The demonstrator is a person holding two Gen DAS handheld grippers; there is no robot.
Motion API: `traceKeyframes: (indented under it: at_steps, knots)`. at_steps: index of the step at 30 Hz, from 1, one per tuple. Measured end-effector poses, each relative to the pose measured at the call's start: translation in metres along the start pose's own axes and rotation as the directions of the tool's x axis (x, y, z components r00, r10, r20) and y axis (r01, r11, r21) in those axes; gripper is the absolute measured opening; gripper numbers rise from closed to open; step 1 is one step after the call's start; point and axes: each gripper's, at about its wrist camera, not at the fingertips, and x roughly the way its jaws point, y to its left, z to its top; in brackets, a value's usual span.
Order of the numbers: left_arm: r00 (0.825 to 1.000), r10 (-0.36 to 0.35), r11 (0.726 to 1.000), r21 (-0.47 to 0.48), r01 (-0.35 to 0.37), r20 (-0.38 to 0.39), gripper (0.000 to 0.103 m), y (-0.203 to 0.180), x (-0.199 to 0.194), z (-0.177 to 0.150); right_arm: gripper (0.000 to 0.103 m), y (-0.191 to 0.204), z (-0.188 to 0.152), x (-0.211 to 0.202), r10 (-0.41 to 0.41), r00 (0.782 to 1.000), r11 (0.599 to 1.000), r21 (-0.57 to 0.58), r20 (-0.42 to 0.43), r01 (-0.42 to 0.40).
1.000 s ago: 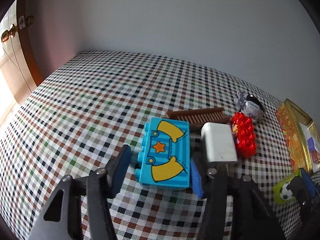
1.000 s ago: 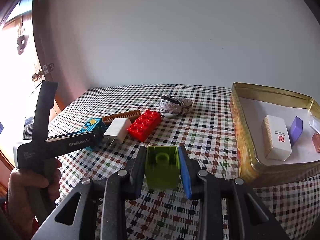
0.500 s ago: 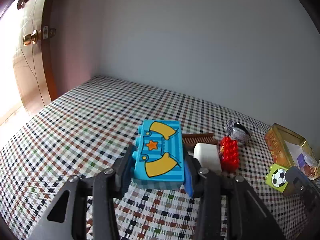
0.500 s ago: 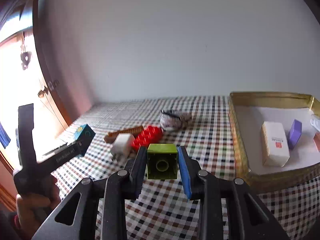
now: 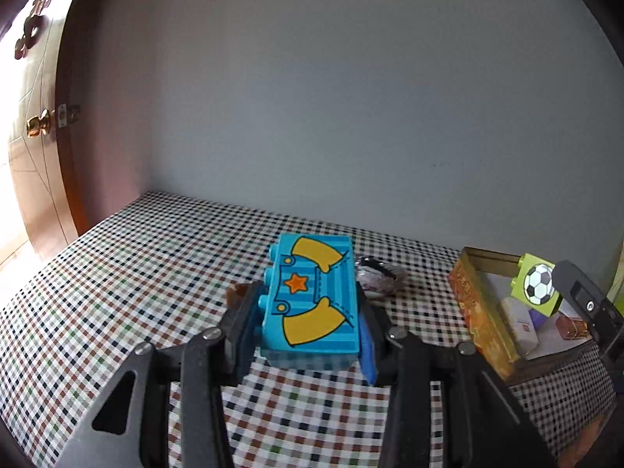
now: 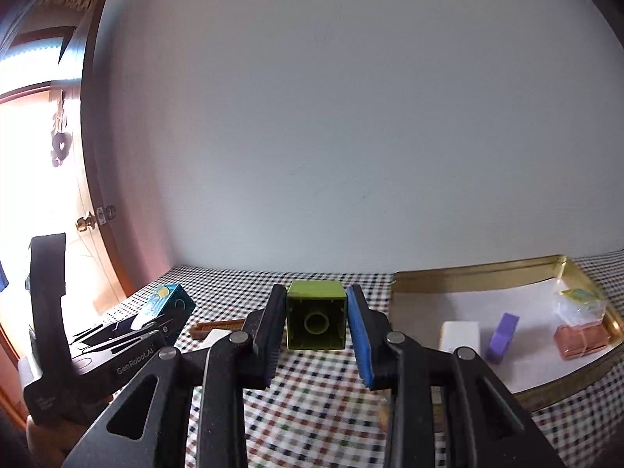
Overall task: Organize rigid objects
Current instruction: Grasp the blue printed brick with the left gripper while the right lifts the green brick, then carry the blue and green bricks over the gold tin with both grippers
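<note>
While both claws are raised above the checked-cloth desk [image 5: 128, 273], each grips a toy brick. Left claw [image 5: 308, 335]: pads clamp the sides of a turquoise rectangular plastic brick [image 5: 312, 296] printed with yellow sleeves and an orange star, held clear of the cloth; its jaws closed further onto that brick within the last second. Right claw [image 6: 316, 331]: clamped tight on a lime-green square plastic brick [image 6: 316, 323], hollow underside toward the camera; the left wrist view shows a football print on one face. Gold-coloured rectangular metal tin [image 6: 468, 273] sits on the desk to the right, holding a white box [image 6: 460, 335], a purple block [image 6: 503, 335] and a reddish-brown wrapped piece [image 6: 581, 341]. Brown comb [image 6: 214, 327] lies on the cloth beyond the left claw. A small grey patterned object [image 5: 380, 277] lies behind the turquoise brick; identity unclear.
</note>
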Motion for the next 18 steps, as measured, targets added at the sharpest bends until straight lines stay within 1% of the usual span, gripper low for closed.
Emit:
traceKeyframes:
  at_steps: [6,8,13,18]
  knots:
    - [0.999,-0.050,0.997,0.058,0.049,0.008,0.041,-0.051,-0.006,0.003,0.034,-0.037,0.006,-0.009,-0.092,0.996,0.996,-0.004,0.016,0.092]
    - [0.998,-0.063,0.995,0.073,0.062,0.010,0.041,-0.074,0.002,0.004,0.034,-0.050,0.007,-0.011,-0.127,0.992,0.992,0.000,0.019,0.127]
    - [0.994,-0.106,0.990,0.096,0.106,-0.003,0.042,-0.113,0.007,0.004,0.034,-0.088,0.011,-0.017,-0.204,0.979,0.979,0.009,0.025,0.204]
    - [0.990,-0.138,0.983,0.122,0.139,-0.014,0.041,-0.146,0.012,0.003,0.034,-0.120,0.013,-0.019,-0.264,0.964,0.965,0.015,0.019,0.263]
